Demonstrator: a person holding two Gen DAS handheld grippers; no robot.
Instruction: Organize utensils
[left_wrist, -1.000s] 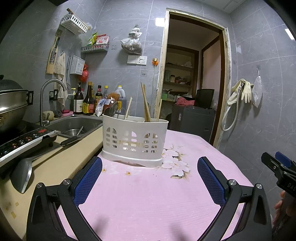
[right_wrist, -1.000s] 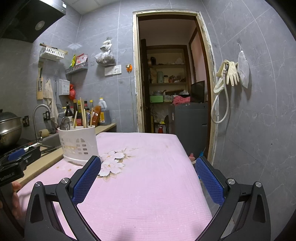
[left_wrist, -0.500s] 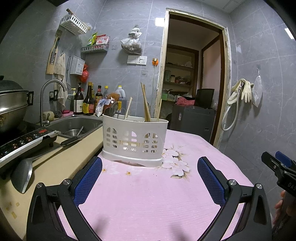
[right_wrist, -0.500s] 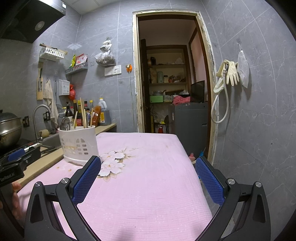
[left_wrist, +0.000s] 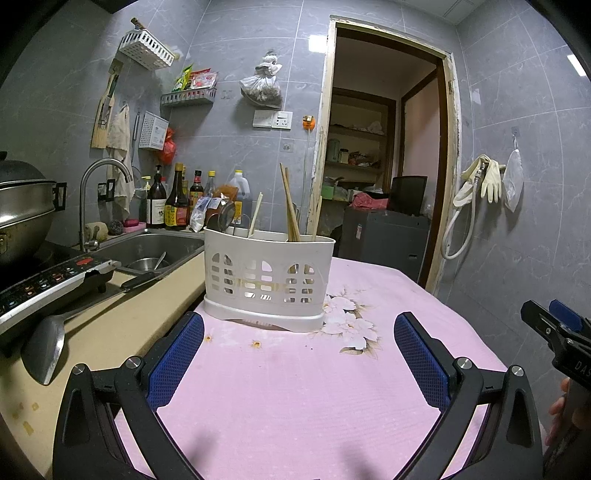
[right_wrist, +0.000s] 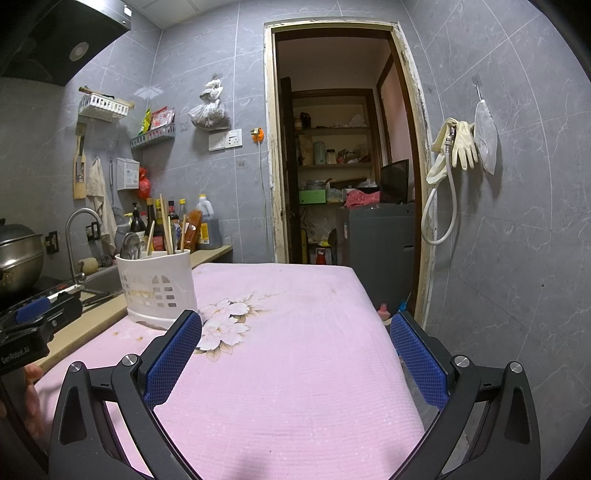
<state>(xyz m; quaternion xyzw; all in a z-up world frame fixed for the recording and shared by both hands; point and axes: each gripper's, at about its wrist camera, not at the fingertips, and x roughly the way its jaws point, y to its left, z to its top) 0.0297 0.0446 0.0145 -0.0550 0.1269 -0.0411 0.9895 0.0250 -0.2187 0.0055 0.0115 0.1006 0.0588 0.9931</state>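
A white slotted utensil holder (left_wrist: 267, 275) stands on the pink tablecloth (left_wrist: 295, 387), with wooden chopsticks (left_wrist: 290, 206) and a metal spoon (left_wrist: 225, 218) sticking up out of it. My left gripper (left_wrist: 297, 356) hovers open just in front of the holder, nothing between its blue pads. In the right wrist view the holder (right_wrist: 157, 288) sits to the far left, and my right gripper (right_wrist: 295, 356) is open over bare tablecloth (right_wrist: 295, 369), well to the holder's right. The right gripper's body also shows at the edge of the left wrist view.
Left of the table runs a beige counter (left_wrist: 110, 332) with a metal ladle (left_wrist: 42, 354), an induction cooker (left_wrist: 48, 280), a steel pot (left_wrist: 22, 210) and a sink (left_wrist: 147, 251). Sauce bottles (left_wrist: 177, 201) stand behind. A doorway (right_wrist: 343, 166) opens beyond the table's far edge.
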